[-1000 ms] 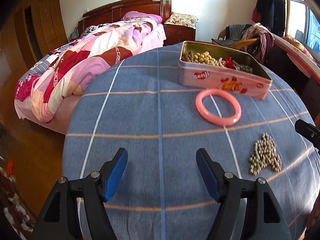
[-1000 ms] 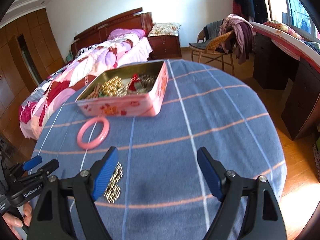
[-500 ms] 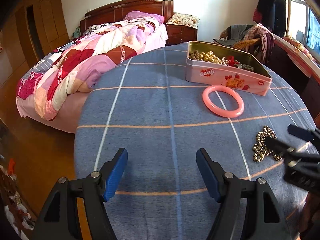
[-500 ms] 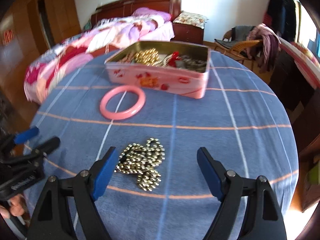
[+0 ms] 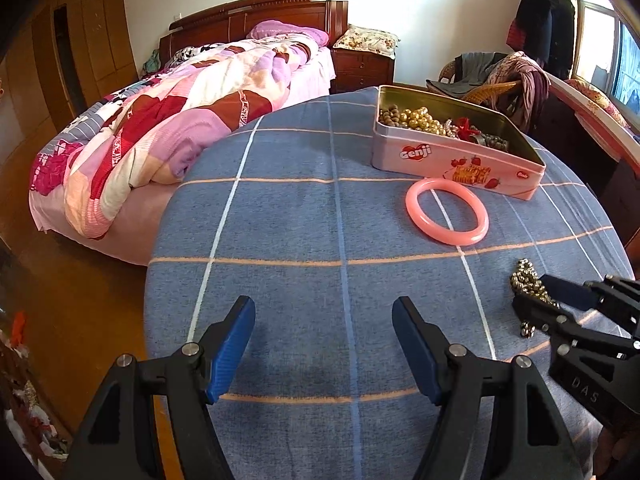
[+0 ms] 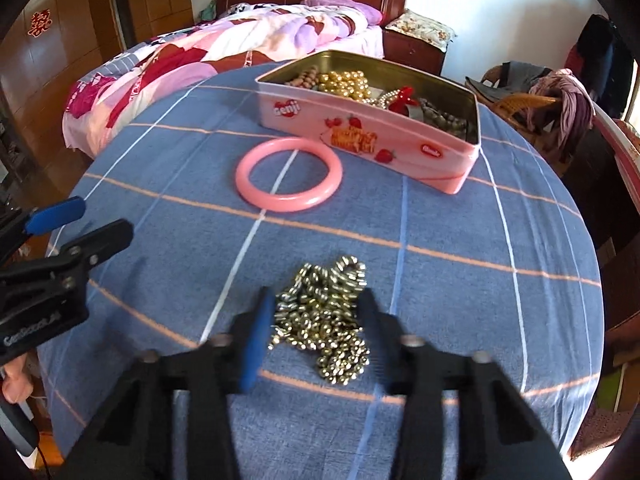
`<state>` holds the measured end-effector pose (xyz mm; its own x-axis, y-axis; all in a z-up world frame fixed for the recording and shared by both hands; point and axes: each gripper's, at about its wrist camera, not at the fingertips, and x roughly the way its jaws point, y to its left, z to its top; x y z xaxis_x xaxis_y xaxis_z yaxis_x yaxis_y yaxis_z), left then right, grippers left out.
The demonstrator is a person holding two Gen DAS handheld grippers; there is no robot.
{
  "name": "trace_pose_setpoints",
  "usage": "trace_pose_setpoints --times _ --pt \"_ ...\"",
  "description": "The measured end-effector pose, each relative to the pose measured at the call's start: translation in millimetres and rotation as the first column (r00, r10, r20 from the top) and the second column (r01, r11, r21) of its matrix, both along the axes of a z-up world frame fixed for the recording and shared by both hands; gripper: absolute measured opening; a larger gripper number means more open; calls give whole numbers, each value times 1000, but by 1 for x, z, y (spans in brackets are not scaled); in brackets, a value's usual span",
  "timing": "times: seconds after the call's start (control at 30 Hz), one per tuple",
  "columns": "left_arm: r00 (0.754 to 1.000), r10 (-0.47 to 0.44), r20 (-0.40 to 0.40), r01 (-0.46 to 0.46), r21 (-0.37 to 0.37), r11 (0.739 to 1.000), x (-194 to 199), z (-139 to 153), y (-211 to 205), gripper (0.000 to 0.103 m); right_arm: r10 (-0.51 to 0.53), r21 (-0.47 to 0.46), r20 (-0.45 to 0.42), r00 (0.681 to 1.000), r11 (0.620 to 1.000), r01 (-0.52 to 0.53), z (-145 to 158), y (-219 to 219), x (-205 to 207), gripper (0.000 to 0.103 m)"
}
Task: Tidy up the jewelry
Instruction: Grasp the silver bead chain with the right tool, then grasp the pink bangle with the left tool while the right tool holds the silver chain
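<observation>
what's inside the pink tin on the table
The pink tin is open. Inside lie gold beads, brownish beads, a red piece and dark grey beads. Its bottom and anything beneath the pile are hidden.

Home bedroom. Wooden bed (image 5: 248,20) with carved headboard, patchwork quilt (image 5: 168,120), purple pillow (image 5: 286,28). Wooden nightstand (image 5: 362,70) beside bed, floral cushion on top. Wicker chair (image 5: 488,88) heaped with clothes, dark coats (image 5: 540,20) hanging near window (image 5: 612,60). Wooden wardrobe (image 6: 60,60), wood floor.
</observation>
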<state>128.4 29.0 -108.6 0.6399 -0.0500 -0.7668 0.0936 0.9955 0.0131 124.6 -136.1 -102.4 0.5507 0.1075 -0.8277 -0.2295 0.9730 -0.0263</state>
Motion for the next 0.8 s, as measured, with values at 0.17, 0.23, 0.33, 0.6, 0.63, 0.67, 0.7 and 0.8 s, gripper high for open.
trace_pose_setpoints --times 0.17,0.23,0.33,0.6,0.63,0.67,0.7,0.8 --pt "1000 -12 -4 12 -13 1000 1 0 -4 71 -11 72 0 1000 997 11 2 -14 -1 19" --pt "1000 -23 -4 23 -23 999 2 1 -6 71 -36 115 4 999 993 36 4 -24 -1 18" --pt "999 -40 -4 39 -41 998 7 2 -9 71 -93 181 32 995 980 85 12 -42 -3 15" --pt "992 -125 16 125 -92 988 37 8 -44 71 -204 286 179 962 947 148 50 -72 -14 14" --pt "990 -136 23 138 -93 986 44 8 -52 71 -211 282 189 959 947 152 52 -72 -14 14" --pt "989 -146 22 147 -99 984 48 8 -57 71 -215 274 199 956 949 157 53 -72 -13 14" --pt "987 -157 14 158 -111 981 54 6 -63 71 -217 267 204 955 950 159 53 -72 -13 14" --pt "984 -178 -7 176 -123 977 68 3 -75 71 -219 261 201 955 951 163 51 -75 -11 14"
